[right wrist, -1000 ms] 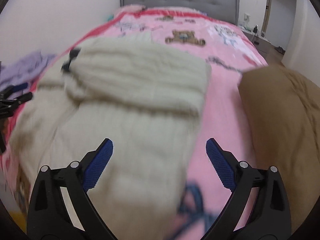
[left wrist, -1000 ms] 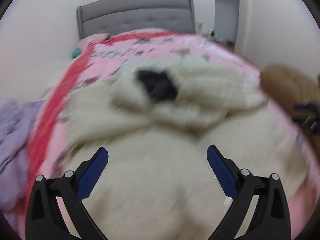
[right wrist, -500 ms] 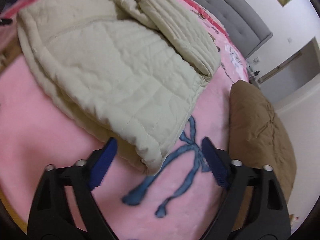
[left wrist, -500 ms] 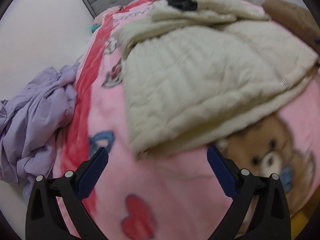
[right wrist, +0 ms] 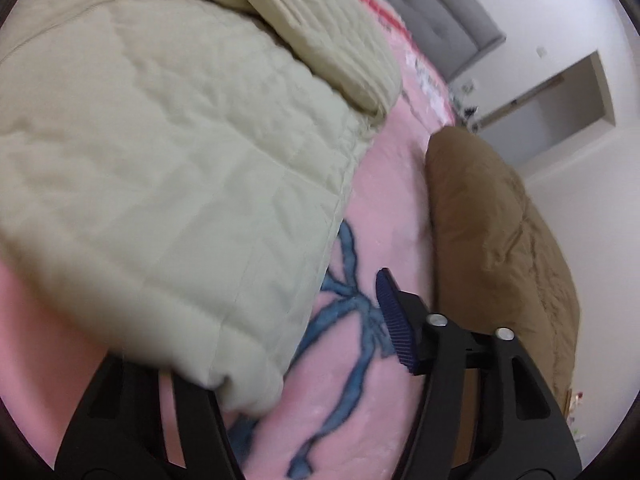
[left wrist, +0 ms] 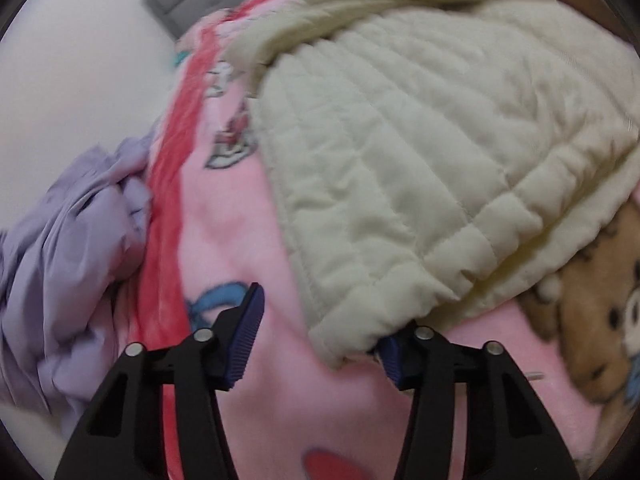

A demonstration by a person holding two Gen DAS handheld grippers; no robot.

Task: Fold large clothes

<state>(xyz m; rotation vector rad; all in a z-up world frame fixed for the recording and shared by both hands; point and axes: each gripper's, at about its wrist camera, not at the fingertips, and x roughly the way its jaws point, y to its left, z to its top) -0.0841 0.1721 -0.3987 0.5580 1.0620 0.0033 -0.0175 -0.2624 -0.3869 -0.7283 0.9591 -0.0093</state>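
A cream quilted jacket point(left wrist: 400, 140) lies folded on the pink printed blanket point(left wrist: 240, 232). My left gripper point(left wrist: 320, 332) is at the jacket's near left hem corner point(left wrist: 344, 336). Its jaws are closing; the corner hangs between them and covers part of the right finger point(left wrist: 390, 360), with a gap left to the left pad point(left wrist: 246, 340). My right gripper point(right wrist: 296, 320) is at the jacket's point(right wrist: 160, 140) near right corner point(right wrist: 248, 380). Its jaws are closing too. The cloth hides the left finger, and the right finger point(right wrist: 394, 320) stands apart from the cloth.
A crumpled lilac garment point(left wrist: 72, 260) lies at the bed's left edge. A brown padded garment point(right wrist: 500, 260) lies to the right of the jacket. The grey headboard point(right wrist: 440, 20) is at the far end, with a doorway point(right wrist: 560, 100) beyond it.
Both grippers have come down and in from over the jacket to its near hem corners. Both pairs of jaws have narrowed, and cloth now lies between them.
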